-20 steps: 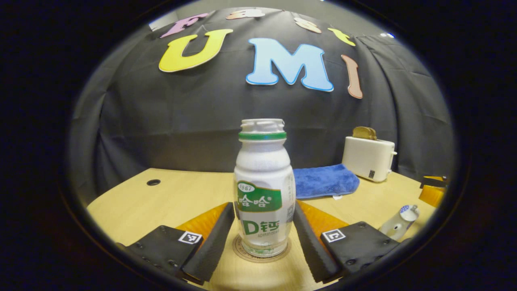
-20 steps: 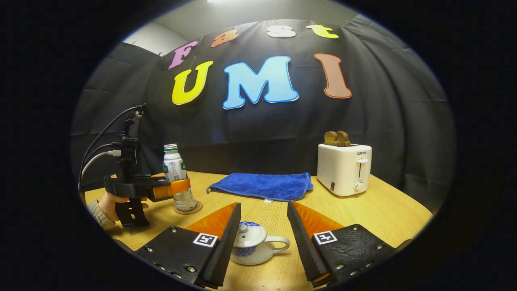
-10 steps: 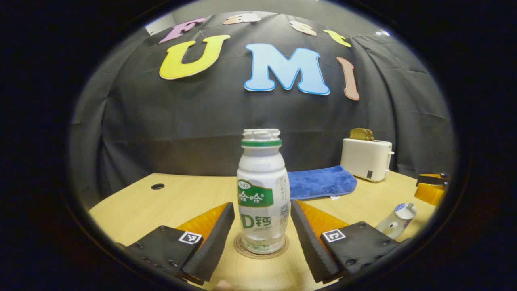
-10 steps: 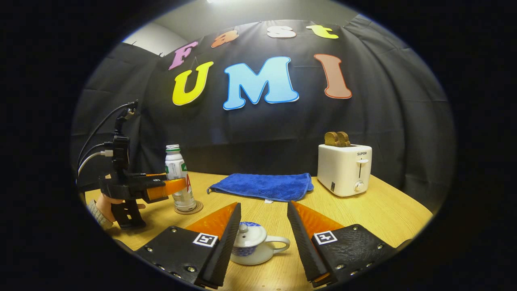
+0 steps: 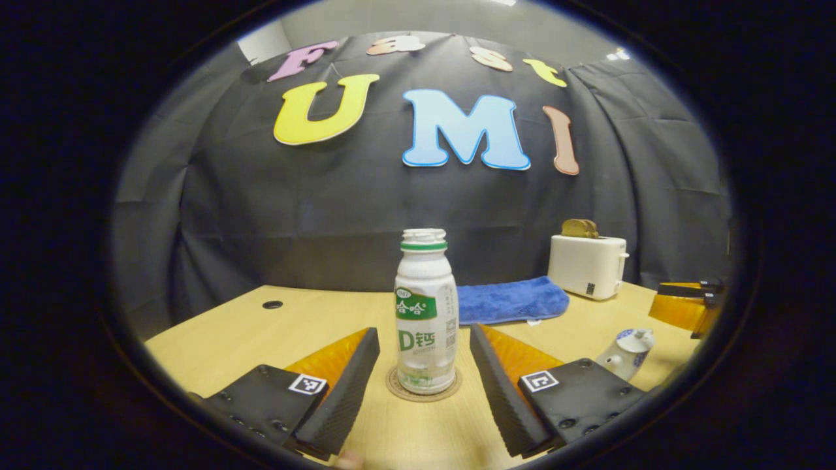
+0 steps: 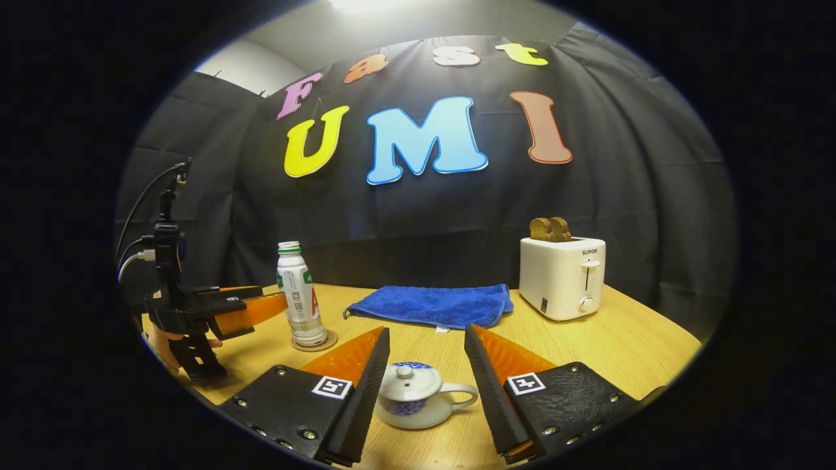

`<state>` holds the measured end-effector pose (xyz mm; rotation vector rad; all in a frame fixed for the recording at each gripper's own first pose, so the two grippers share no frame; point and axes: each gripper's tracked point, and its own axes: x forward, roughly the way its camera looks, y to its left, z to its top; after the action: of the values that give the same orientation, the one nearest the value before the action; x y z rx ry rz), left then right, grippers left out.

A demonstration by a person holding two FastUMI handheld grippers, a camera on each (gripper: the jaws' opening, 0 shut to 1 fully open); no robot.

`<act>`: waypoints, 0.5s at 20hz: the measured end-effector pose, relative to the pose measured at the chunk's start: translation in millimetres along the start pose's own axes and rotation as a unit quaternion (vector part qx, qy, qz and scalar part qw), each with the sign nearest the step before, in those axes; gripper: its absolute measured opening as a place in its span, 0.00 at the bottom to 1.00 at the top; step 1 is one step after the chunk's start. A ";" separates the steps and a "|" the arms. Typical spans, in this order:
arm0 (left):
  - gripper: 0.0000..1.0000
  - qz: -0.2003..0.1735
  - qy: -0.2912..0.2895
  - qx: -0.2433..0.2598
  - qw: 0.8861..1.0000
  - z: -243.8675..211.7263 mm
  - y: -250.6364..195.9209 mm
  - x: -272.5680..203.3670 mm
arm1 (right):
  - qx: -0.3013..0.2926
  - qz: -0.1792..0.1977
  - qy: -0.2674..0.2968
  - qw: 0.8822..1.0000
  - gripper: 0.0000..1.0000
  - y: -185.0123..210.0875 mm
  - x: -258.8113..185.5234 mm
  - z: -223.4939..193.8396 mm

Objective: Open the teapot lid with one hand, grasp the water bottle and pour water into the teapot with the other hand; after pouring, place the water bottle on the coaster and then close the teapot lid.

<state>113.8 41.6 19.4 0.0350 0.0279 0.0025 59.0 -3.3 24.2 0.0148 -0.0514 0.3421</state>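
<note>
Bottle first: the white plastic water bottle with a green label and green neck ring (image 5: 426, 313) stands upright on the round brown coaster (image 5: 422, 388), on the pale wooden worktop (image 5: 248, 329). My left claw (image 5: 423, 365) is spread open, one finger on each side of the bottle and neither one touching it; the bottle stands just beyond the fingertips, in line with the gap. From the right gripper view I see the same bottle (image 6: 300, 302) on its coaster (image 6: 314, 341) at the left of the worktop (image 6: 627, 343), with the left claw (image 6: 264, 305) level beside it and a hand (image 6: 159, 338) holding its grip.

My right claw (image 6: 424, 365) is also open wide. The small white ceramic teapot with blue pattern (image 6: 418, 403) sits on the worktop between its two fingers, touching neither that I can see, handle pointing right. Its domed white lid with a round knob (image 6: 405, 382) is on the pot. In the left gripper view the teapot (image 5: 628, 352) shows at the far right, spout toward the left.

Farther back a folded blue cloth (image 6: 433, 305) lies flat, and a white toaster (image 6: 563, 277) with brown bread slices (image 6: 549, 229) in its slots stands to the right of it.
</note>
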 end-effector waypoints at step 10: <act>0.93 -0.008 -0.001 -0.023 1.000 -4.6 -19.3 -68.6 | 0.006 -0.022 -0.015 1.000 0.72 11.7 -29.1 -0.1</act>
<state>45.2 22.3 16.0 -0.0118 0.0269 -0.0137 27.7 -2.0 22.6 0.0327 -0.0782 0.2981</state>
